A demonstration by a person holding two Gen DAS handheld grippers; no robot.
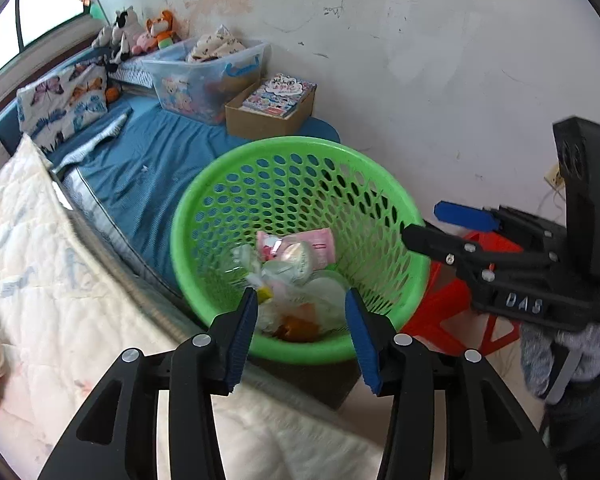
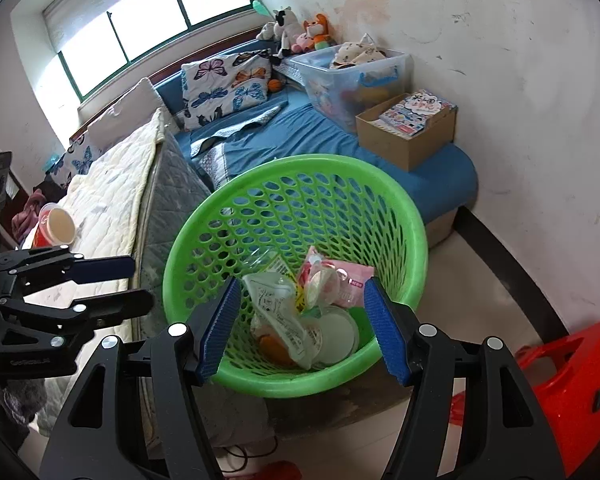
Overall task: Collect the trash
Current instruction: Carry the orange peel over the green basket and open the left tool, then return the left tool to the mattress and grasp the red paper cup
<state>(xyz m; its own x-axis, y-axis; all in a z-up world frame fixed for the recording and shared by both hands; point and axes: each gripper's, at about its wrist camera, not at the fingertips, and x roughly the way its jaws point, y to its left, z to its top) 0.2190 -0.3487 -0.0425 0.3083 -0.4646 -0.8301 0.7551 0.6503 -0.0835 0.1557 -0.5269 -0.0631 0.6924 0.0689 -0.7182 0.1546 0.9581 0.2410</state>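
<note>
Trash [image 2: 300,312], wrappers & lids, lies in green basket [image 2: 412,216] just ahead of both claws. Left gripper [image 1: 302,332] & right gripper [image 2: 304,324] both spread, nothing between pads. Basket sits by bed w/ blue sheet [image 2: 320,128], beyond claws. White scuffed wall [image 2: 520,80] to right; red stool [image 2: 572,368] nr right claw.

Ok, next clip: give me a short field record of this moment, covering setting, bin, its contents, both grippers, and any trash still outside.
setting: bedroom, bed along the wall
bin: green basket, perforated, beside the bed
contents: clear wrapper, pink packet, round lid, something orange underneath
left gripper: open, empty, above the basket
right gripper: open, empty, above the basket
trash outside: red paper cup lying on the quilt
nearby: red stool
</note>
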